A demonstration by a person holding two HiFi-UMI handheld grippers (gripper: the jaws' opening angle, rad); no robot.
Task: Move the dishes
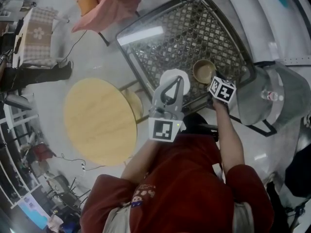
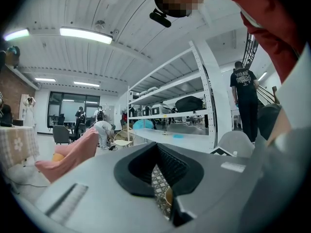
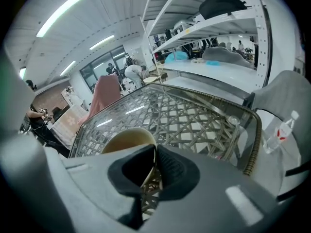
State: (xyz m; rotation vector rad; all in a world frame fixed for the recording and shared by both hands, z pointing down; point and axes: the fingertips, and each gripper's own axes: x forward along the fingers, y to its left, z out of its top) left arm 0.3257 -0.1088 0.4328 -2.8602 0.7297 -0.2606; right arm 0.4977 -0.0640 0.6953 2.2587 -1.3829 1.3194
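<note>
A tan bowl (image 1: 204, 71) stands on the glass-topped wicker table (image 1: 165, 38), and a white plate (image 1: 171, 76) lies just left of it. My right gripper (image 1: 214, 80) is shut on the bowl's near rim. In the right gripper view the thin bowl wall (image 3: 127, 139) runs between the black pads of that gripper (image 3: 154, 152). My left gripper (image 1: 179, 80) hovers over the plate with its fingers meeting at the tip. In the left gripper view its jaws (image 2: 156, 161) hold nothing, with only wicker and a bowl edge (image 2: 168, 196) showing below them.
A round wooden table (image 1: 99, 120) stands to the left of the wicker one. A grey chair (image 1: 274, 98) with a water bottle (image 1: 270, 95) sits at the right. Another person's hand (image 1: 104, 4) holds an orange object at the top. White shelving (image 3: 209, 21) stands beyond.
</note>
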